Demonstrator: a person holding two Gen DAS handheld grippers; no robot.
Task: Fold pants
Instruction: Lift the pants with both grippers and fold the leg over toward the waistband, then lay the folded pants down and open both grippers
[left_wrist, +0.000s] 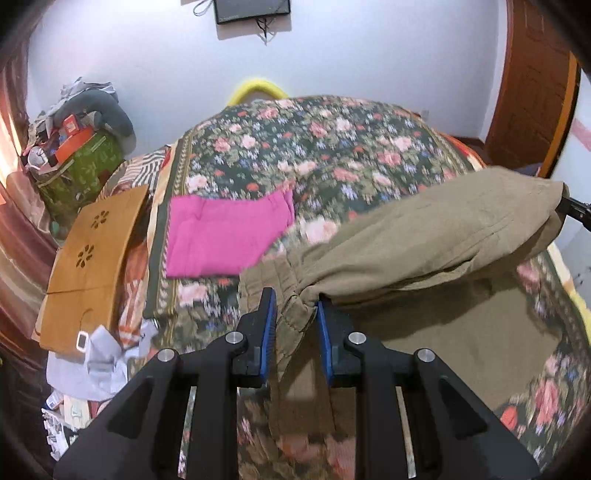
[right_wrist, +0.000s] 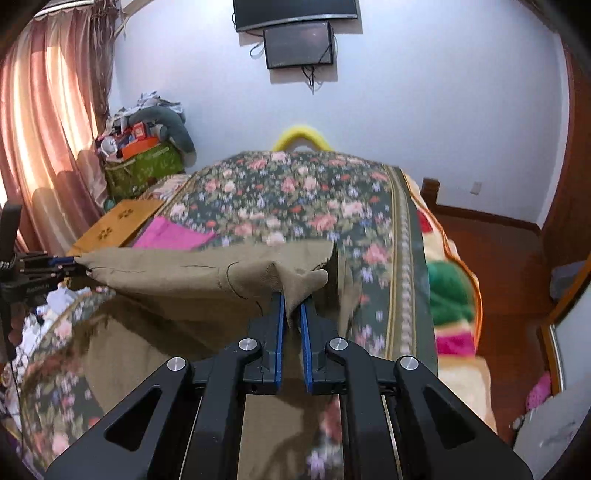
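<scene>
Olive-khaki pants (left_wrist: 424, 236) hang stretched above a bed, held at two corners. My left gripper (left_wrist: 296, 301) is shut on a bunched seam at one end of the pants, its blue pads pressing the cloth. My right gripper (right_wrist: 291, 297) is shut on the other end of the pants (right_wrist: 177, 280), with cloth pinched between its blue pads. The right gripper shows at the far right of the left wrist view (left_wrist: 576, 212), and the left gripper shows at the left edge of the right wrist view (right_wrist: 74, 264). Part of the pants lies on the bed below.
The bed has a dark floral cover (left_wrist: 314, 147). Folded pink cloth (left_wrist: 225, 232) lies on it to the left. An orange-brown board (left_wrist: 92, 266) and a green bag piled with clutter (left_wrist: 81, 162) stand at the bed's left. A wooden door (left_wrist: 532, 85) is at the right.
</scene>
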